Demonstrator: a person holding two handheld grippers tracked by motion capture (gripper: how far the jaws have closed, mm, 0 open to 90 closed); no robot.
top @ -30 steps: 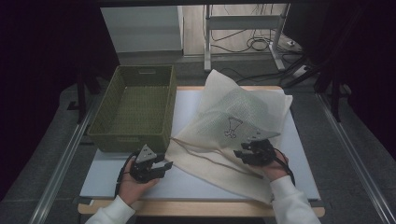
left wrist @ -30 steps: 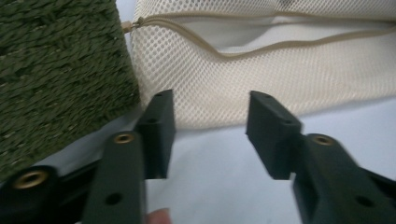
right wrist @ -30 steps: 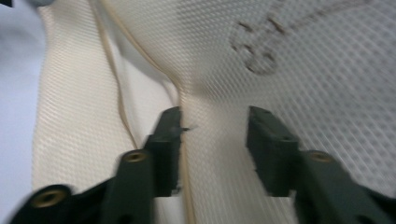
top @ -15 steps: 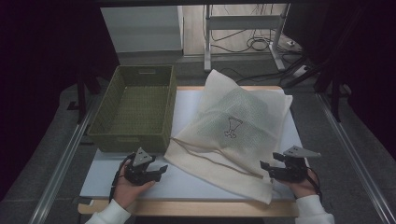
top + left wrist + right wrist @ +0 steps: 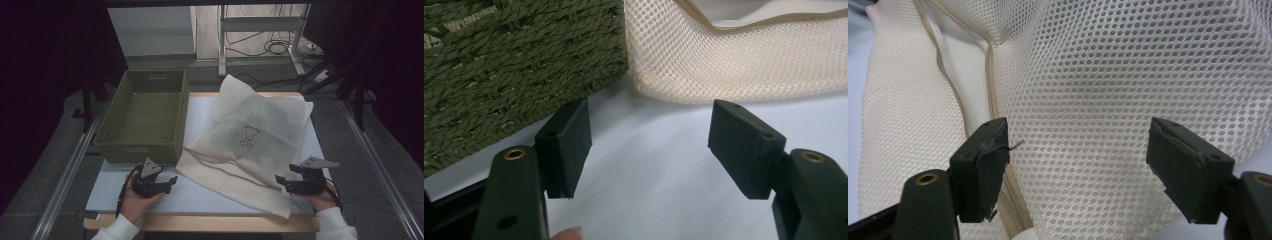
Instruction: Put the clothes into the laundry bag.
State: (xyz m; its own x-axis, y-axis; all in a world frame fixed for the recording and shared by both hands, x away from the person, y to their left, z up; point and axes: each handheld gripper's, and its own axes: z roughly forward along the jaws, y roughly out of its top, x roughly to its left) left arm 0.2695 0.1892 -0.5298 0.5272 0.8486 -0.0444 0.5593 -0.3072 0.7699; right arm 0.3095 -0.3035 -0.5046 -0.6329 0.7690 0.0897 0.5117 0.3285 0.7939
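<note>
Both hand-held grippers just opened, released: left hand-held gripper (image 5: 172, 181) beside mesh bag (image 5: 250, 137), right hand-held gripper (image 5: 279, 181) over it

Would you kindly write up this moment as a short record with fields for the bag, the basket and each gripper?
bag: cream mesh bag lying flat on the white table, small printed figure on top
basket: green woven basket, left of the bag, nothing seen inside
left gripper: left gripper jaws have just been opening, nothing between them, near the bag's left corner
right gripper: right gripper jaws have just been opening, standing wide at the bag's right edge, not clamped
</note>
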